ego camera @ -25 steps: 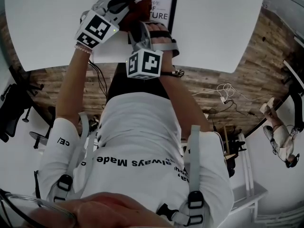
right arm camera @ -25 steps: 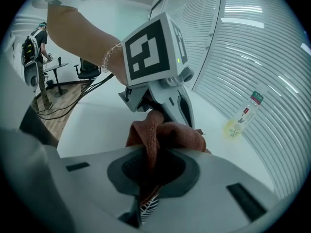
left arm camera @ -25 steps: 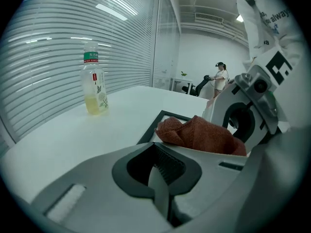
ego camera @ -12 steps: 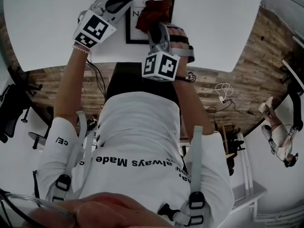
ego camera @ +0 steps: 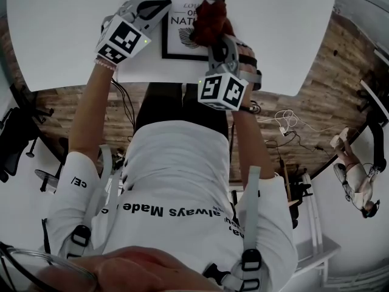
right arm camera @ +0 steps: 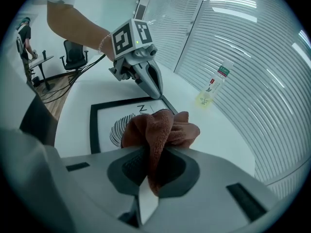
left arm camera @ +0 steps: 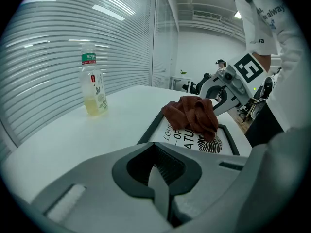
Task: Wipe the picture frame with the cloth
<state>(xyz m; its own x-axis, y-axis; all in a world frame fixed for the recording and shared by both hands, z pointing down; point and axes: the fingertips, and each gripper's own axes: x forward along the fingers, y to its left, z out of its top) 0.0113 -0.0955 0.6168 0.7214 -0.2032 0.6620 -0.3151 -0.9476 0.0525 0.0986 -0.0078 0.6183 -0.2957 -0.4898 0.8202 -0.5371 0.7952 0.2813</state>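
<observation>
Two grippers, one picture frame, one cloth and one bottle on one white table (ego camera: pixel 61 29).

The right gripper (ego camera: pixel 214 36) is clamped on the rust-brown cloth (right arm camera: pixel 160 127). A fold of it runs down between the closed jaws, and the rest bunches just ahead of the tips. The bunch lies on the picture frame (ego camera: pixel 165 36), which is flat on the table directly beneath and ahead of this gripper. The frame has a black border around a white print with lettering and a shell-like drawing. The cloth covers the part of the print nearest the gripper's right side.

The left gripper (ego camera: pixel 163 5) has its jaws closed together with nothing between them. Its tips meet one corner of the frame. The rest of the frame extends ahead of it and to its right, with the cloth just beyond.

The single clear bottle (left arm camera: pixel 93 89), green-banded and part filled with pale liquid, stands upright. It is ahead and to the left of the left gripper, and ahead and to the right of the right gripper, well apart from the frame.
</observation>
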